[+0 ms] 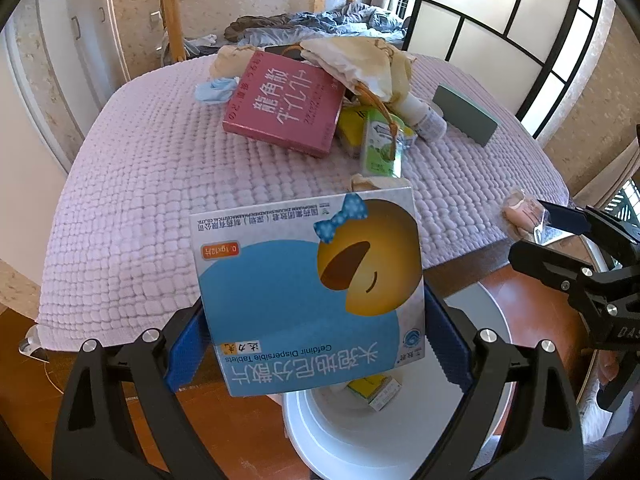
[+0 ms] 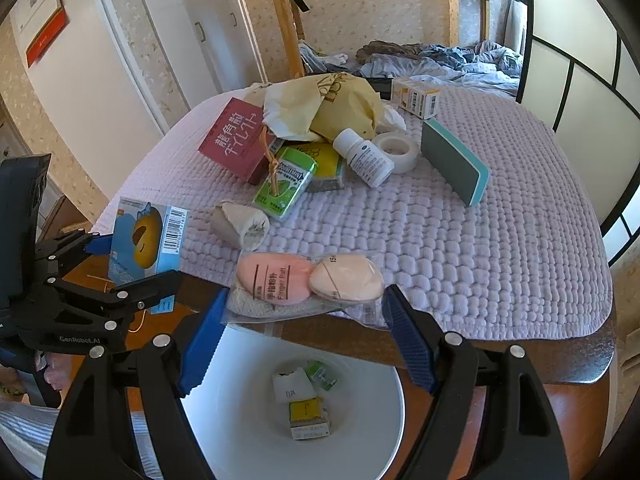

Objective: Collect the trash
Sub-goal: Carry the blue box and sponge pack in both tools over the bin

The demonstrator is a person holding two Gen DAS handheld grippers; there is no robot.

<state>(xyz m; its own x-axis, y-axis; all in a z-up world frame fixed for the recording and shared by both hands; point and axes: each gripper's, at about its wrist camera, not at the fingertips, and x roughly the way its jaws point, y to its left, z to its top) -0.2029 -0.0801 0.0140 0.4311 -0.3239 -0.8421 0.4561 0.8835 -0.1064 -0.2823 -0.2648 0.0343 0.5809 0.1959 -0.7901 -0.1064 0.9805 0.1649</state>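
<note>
My left gripper [image 1: 316, 344] is shut on a blue Cefdinir tablet box [image 1: 308, 284] with a yellow face on it, held above the rim of a white bin [image 1: 320, 440]. The box also shows in the right wrist view [image 2: 146, 242]. My right gripper [image 2: 304, 336] is shut on a clear packet of pink finger puffs [image 2: 304, 278], held at the table's front edge above the white bin [image 2: 248, 420]. The bin holds a few small boxes and a scrap of paper [image 2: 306, 404].
On the lilac quilted table cover [image 2: 480, 260] lie a red box [image 2: 236, 140], a yellow paper bag [image 2: 328, 104], a green mint box [image 2: 286, 182], a white bottle [image 2: 362, 156], a tape roll [image 2: 398, 150], a teal block [image 2: 454, 160] and a crumpled wrapper [image 2: 240, 222]. A bed stands behind.
</note>
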